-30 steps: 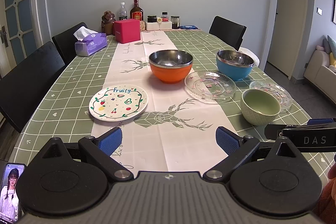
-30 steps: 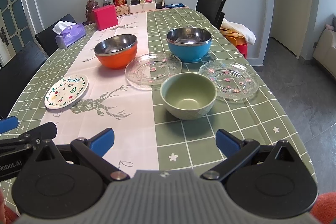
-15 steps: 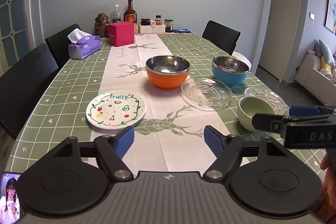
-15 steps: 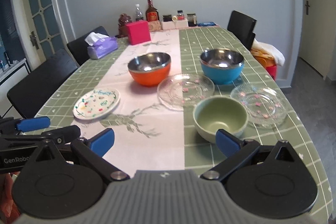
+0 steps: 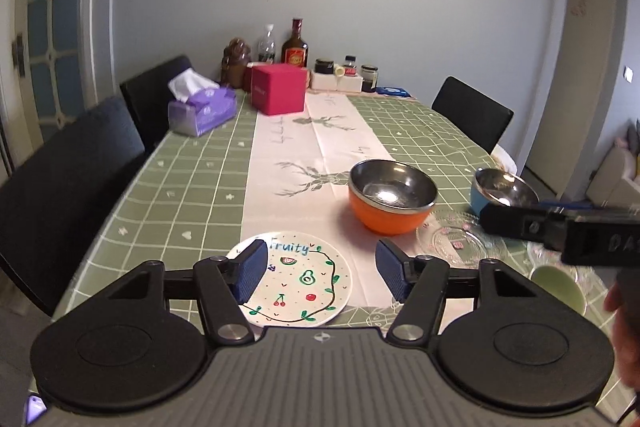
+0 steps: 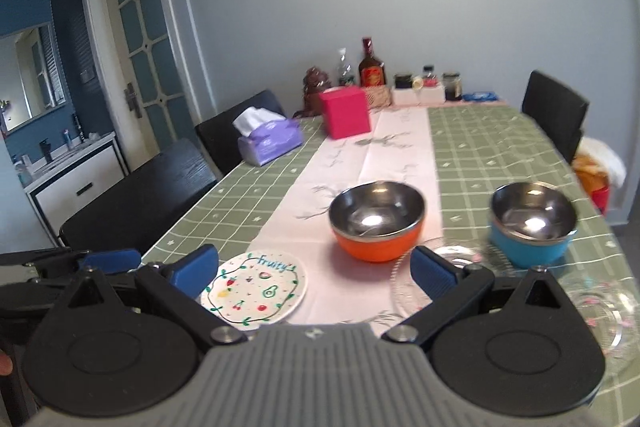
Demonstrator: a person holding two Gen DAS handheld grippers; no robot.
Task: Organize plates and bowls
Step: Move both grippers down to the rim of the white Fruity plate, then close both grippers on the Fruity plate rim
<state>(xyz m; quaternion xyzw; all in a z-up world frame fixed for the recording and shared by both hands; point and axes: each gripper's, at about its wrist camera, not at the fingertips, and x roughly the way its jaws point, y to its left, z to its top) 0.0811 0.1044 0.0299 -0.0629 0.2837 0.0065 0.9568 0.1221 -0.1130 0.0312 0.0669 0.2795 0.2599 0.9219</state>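
The left gripper (image 5: 318, 277) has swung over the fruit plate (image 5: 302, 283), jaws spread and empty. The right gripper (image 6: 314, 273) is also spread and empty. On the bench (image 5: 192, 183), the orange bowl (image 5: 391, 201) stands just beyond the plate, the blue bowl (image 6: 532, 229) further right.
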